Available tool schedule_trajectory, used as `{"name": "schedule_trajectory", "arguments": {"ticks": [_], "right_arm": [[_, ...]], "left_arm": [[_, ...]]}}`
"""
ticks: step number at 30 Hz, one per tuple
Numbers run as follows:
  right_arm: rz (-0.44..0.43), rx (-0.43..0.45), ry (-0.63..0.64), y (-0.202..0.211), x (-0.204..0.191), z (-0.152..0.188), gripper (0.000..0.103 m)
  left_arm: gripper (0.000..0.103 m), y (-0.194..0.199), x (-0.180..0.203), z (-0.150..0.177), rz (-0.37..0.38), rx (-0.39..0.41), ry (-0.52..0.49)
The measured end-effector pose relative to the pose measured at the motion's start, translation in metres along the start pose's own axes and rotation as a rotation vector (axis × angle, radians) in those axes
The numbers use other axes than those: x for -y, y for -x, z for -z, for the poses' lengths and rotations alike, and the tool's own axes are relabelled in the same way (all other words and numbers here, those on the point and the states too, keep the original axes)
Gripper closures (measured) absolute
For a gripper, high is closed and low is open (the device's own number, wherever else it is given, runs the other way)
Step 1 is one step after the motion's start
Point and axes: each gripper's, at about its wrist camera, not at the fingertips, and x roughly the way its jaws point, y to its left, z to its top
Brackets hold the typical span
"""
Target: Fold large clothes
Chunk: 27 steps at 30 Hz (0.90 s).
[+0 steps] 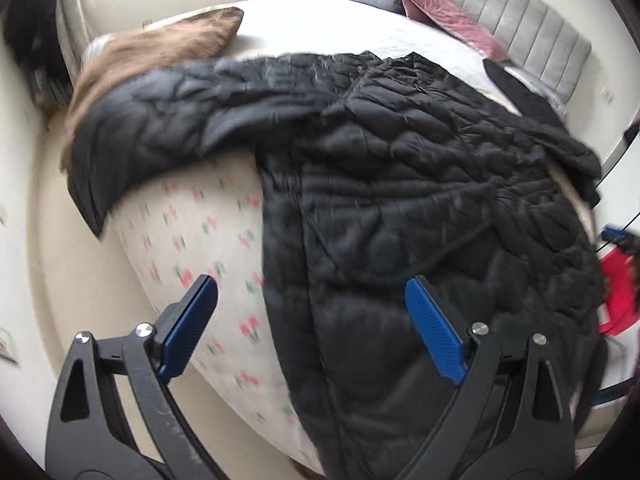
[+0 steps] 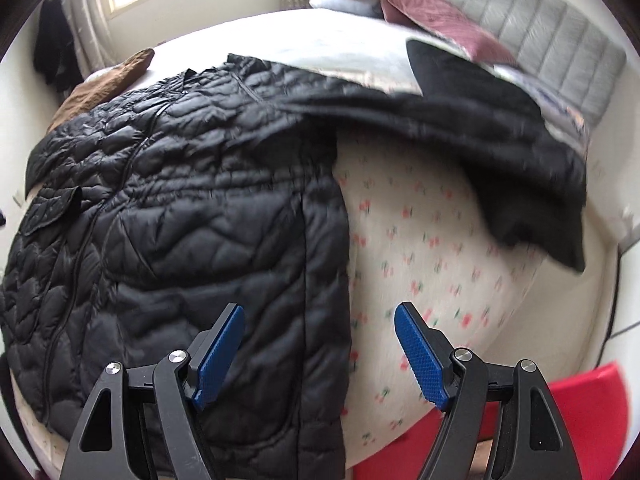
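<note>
Coat (image 2: 168,208) lies spread on the bed (image 2: 420,248), both grippers (image 1: 312,328) (image 2: 318,352) wide and empty; next I'd grab the 6 o'clock hem.

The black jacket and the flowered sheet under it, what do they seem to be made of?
Black jacket: probably thin synthetic shell, perhaps nylon, with padded filling; slight sheen, stitched wavy quilting, puffy sections. Flowered sheet: likely woven cotton or a blend; matte, off-white, printed with small red and green flowers. Motion blur leaves the weave unclear.
</note>
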Motion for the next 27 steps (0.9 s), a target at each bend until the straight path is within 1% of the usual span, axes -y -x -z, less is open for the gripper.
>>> {"name": "schedule_trajectory", "arguments": {"ticks": [3,4,5,6,8,9,10,11,12,13,14,15,16,17,20,22,24,27], "right_arm": [[-0.071,-0.026,-0.062,-0.014,0.010,0.015,0.025],[-0.093,-0.032,-0.083,-0.018,0.013,0.020,0.025],[-0.117,-0.037,-0.106,-0.022,0.016,0.024,0.025],[-0.150,-0.042,-0.142,-0.029,0.021,0.029,0.025],[-0.198,-0.047,-0.200,-0.038,0.028,0.036,0.025],[-0.228,-0.040,-0.236,-0.043,0.033,0.039,0.025],[-0.247,-0.025,-0.256,-0.044,0.037,0.041,0.025],[-0.263,-0.007,-0.269,-0.045,0.039,0.043,0.026],[-0.284,0.006,-0.279,-0.044,0.039,0.044,0.032],[-0.327,-0.003,-0.284,-0.045,0.039,0.045,0.056],[-0.388,-0.022,-0.296,-0.046,0.037,0.047,0.082],[-0.395,-0.024,-0.298,-0.045,0.035,0.048,0.085],[-0.375,-0.020,-0.277,-0.042,0.031,0.046,0.090],[-0.359,-0.009,-0.257,-0.037,0.027,0.046,0.092],[-0.330,0.030,-0.260,-0.019,0.025,0.047,0.094],[-0.317,0.036,-0.276,-0.012,0.026,0.051,0.094],[-0.294,0.024,-0.281,-0.008,0.022,0.057,0.094],[-0.248,0.000,-0.246,-0.005,0.012,0.062,0.094]], "left_arm": [[0.008,-0.002,-0.014,0.020,0.056,-0.001,0.076],[0.010,-0.005,-0.018,0.029,0.084,-0.005,0.102],[0.016,-0.008,-0.019,0.036,0.103,-0.012,0.118],[0.019,-0.010,-0.019,0.043,0.125,-0.026,0.131],[0.032,-0.017,-0.018,0.057,0.167,-0.067,0.144],[0.036,-0.020,-0.015,0.062,0.181,-0.081,0.141],[0.042,-0.022,-0.011,0.068,0.191,-0.089,0.134],[0.046,-0.021,-0.006,0.072,0.178,-0.077,0.117],[0.052,-0.018,-0.002,0.073,0.173,-0.067,0.103],[0.067,-0.017,0.001,0.074,0.179,-0.063,0.090],[0.076,-0.015,0.005,0.072,0.183,-0.061,0.089],[0.080,-0.016,0.005,0.072,0.182,-0.063,0.093],[0.088,-0.015,0.006,0.070,0.186,-0.064,0.098],[0.090,-0.015,0.007,0.067,0.190,-0.063,0.105],[0.092,-0.014,0.009,0.061,0.187,-0.065,0.105],[0.092,-0.012,0.009,0.058,0.191,-0.067,0.092],[0.092,-0.013,0.009,0.057,0.190,-0.086,0.084],[0.092,-0.012,0.009,0.060,0.181,-0.145,0.069]]}}
